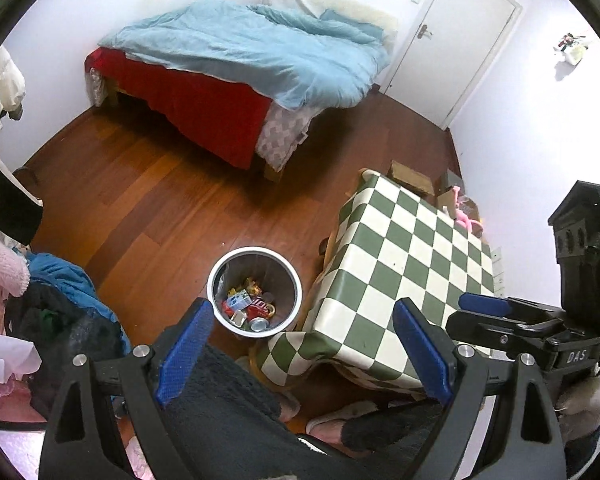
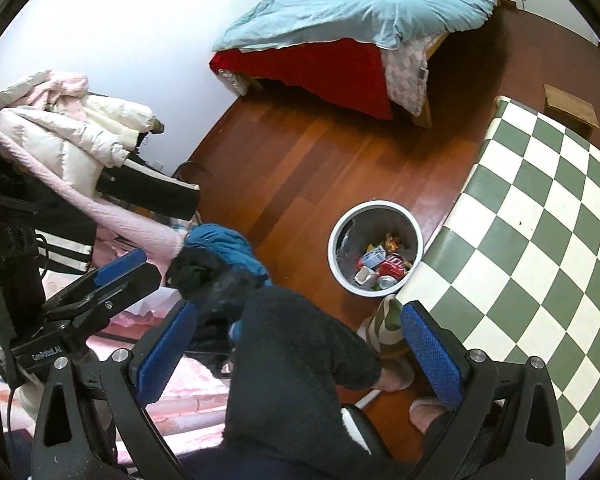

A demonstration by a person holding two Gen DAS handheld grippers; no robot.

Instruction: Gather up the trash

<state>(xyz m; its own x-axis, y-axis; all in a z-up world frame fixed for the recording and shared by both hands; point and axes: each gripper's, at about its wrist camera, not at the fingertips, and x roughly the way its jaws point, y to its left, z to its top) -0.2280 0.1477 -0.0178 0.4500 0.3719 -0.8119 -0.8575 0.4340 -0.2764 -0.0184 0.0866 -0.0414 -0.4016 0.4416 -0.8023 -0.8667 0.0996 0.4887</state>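
Both grippers hang spread wide with nothing between their blue pads: my left gripper (image 1: 304, 344) low in its frame, my right gripper (image 2: 300, 354) low in its own. Below centre in both views stands the bin (image 1: 220, 268), already holding the trash (image 1: 250, 308), cans and wrappers, beside the checked table (image 1: 400, 264). I see no loose litter on the tabletop or floor. My worry is that a blind reach could knock the bin over, or snag the clothes pile (image 2: 80, 152) at left.

Bed (image 1: 236, 60), checkered table (image 1: 400, 264), clothes heap (image 2: 68, 152).
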